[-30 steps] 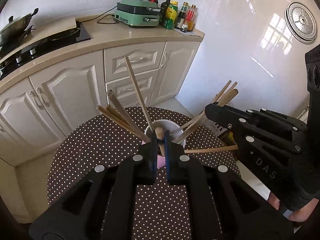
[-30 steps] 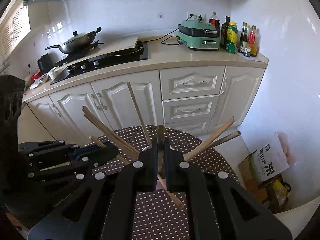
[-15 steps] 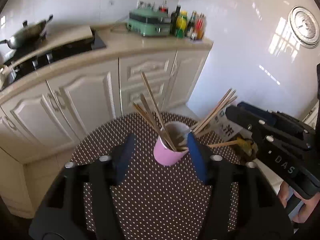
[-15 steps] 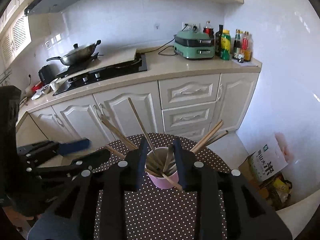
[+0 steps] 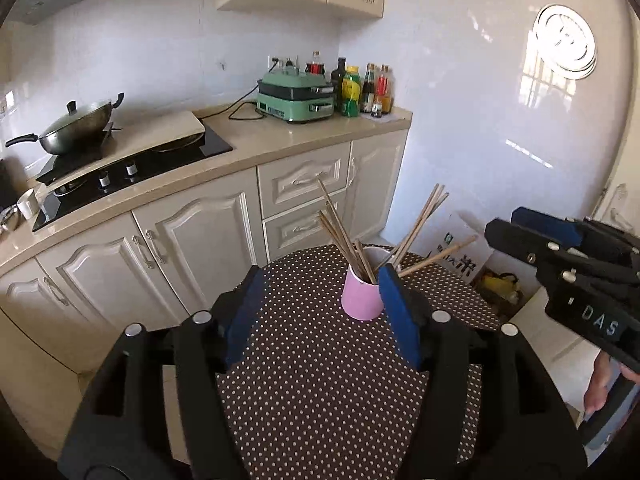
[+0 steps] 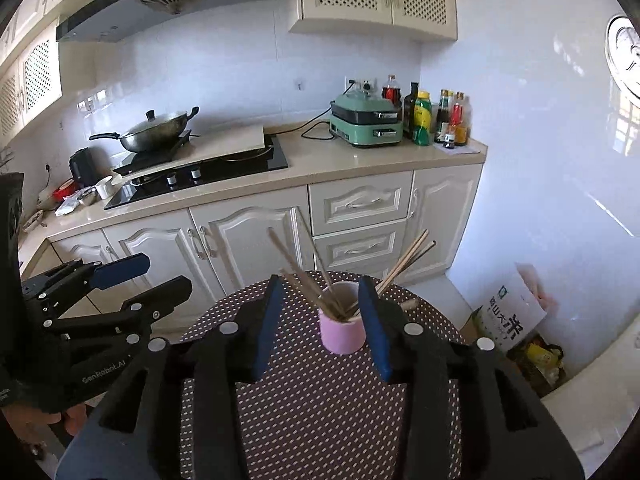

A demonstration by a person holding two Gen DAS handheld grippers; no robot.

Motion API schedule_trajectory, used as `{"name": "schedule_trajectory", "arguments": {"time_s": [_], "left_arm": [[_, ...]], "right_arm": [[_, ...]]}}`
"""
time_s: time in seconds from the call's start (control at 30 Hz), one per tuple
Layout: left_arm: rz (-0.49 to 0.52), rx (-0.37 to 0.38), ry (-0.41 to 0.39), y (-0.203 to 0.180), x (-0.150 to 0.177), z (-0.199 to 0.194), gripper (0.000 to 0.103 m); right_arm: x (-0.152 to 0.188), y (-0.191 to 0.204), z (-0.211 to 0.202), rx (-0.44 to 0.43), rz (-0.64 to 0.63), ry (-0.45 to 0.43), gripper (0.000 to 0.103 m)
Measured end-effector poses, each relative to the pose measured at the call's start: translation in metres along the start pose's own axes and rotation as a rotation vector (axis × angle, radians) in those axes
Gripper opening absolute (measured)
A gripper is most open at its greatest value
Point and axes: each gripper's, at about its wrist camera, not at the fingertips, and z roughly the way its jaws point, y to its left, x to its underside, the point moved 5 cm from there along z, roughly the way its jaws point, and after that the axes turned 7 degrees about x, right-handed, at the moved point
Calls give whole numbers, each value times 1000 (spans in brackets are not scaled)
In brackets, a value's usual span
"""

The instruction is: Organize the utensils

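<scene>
A pink cup (image 5: 360, 300) stands on a round table with a brown polka-dot cloth (image 5: 320, 380). Several wooden chopsticks (image 5: 344, 236) stand in it, fanned out. It also shows in the right wrist view (image 6: 343, 332) with the chopsticks (image 6: 304, 280). My left gripper (image 5: 320, 308) is open and empty, held back from the cup and above the table. My right gripper (image 6: 322, 320) is open and empty, also short of the cup. Each gripper shows in the other's view: the right one (image 5: 560, 248), the left one (image 6: 132, 280).
Cream cabinets and a counter (image 5: 280, 140) run behind the table, with a hob, a wok (image 5: 76, 124), a green appliance (image 5: 296, 96) and bottles. A box (image 6: 508, 312) and bags lie on the floor to the right of the table, by the white wall.
Both grippers let go of chopsticks into the cup, opened wide, and drew back and up from it. The cup now looks smaller and further off.
</scene>
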Motion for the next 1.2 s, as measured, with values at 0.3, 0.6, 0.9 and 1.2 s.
{"name": "schedule_trajectory", "arguments": {"time_s": [0.3, 0.6, 0.9, 1.2], "left_arm": [[39, 17, -85, 0, 9, -73, 74], [28, 2, -169, 8, 19, -129, 87], [27, 24, -249, 11, 23, -161, 90], [36, 6, -328, 11, 21, -180, 92]], "right_arm": [[13, 29, -59, 74, 17, -41, 57], [19, 53, -114, 103, -5, -167, 78], [24, 64, -139, 142, -29, -264, 92], [21, 67, -147, 148, -23, -305, 94]]}}
